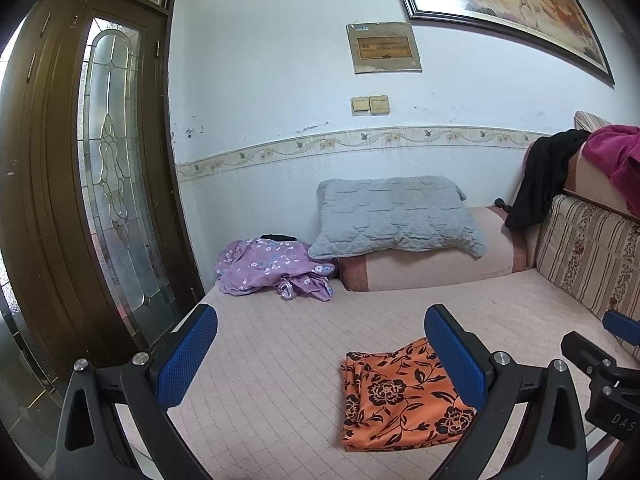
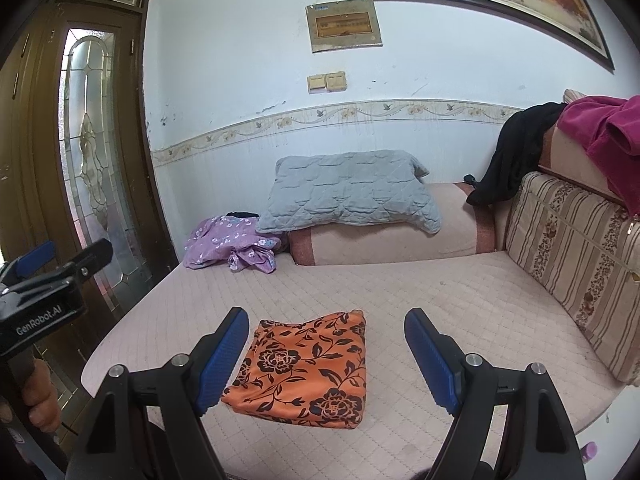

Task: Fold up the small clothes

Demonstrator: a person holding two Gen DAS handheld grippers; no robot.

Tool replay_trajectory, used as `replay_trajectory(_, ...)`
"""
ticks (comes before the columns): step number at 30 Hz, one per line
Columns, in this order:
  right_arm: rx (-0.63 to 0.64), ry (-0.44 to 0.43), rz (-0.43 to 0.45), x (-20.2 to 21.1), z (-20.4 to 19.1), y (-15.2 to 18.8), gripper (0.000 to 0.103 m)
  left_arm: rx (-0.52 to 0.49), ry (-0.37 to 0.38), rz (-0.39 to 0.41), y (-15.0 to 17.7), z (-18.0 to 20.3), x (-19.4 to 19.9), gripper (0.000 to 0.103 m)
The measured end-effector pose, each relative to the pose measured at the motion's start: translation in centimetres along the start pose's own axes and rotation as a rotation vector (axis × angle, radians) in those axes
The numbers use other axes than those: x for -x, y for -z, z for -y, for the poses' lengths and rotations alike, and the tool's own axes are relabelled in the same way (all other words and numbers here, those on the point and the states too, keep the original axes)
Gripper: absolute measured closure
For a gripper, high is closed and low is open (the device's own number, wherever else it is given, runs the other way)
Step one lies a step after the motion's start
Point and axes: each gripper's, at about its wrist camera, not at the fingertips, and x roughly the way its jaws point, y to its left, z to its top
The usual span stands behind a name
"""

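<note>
An orange cloth with black flowers (image 1: 396, 396) lies folded in a neat rectangle on the pink quilted sofa seat (image 1: 280, 360); it also shows in the right wrist view (image 2: 304, 368). My left gripper (image 1: 320, 356) is open and empty, held above the seat just left of the cloth. My right gripper (image 2: 326, 356) is open and empty, raised over the cloth's near side. A crumpled purple floral garment (image 1: 272, 268) lies at the far left end of the seat, also in the right wrist view (image 2: 232, 248).
A grey quilted pillow (image 1: 396, 216) rests on the pink armrest (image 1: 432, 268). Striped back cushions (image 2: 576, 260) line the right side, with black (image 2: 512, 156) and magenta clothes (image 2: 604, 132) draped on top. A brown glass-panelled door (image 1: 100, 180) stands at the left.
</note>
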Motion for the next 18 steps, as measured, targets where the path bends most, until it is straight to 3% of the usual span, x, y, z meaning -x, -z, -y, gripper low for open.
replay_trajectory(18, -0.016, 0.033, -0.032, -1.2, 1.2, 0.7, 0.020, 0.003, 0.028, -0.056, 0.9, 0.5, -1.7, 0.000)
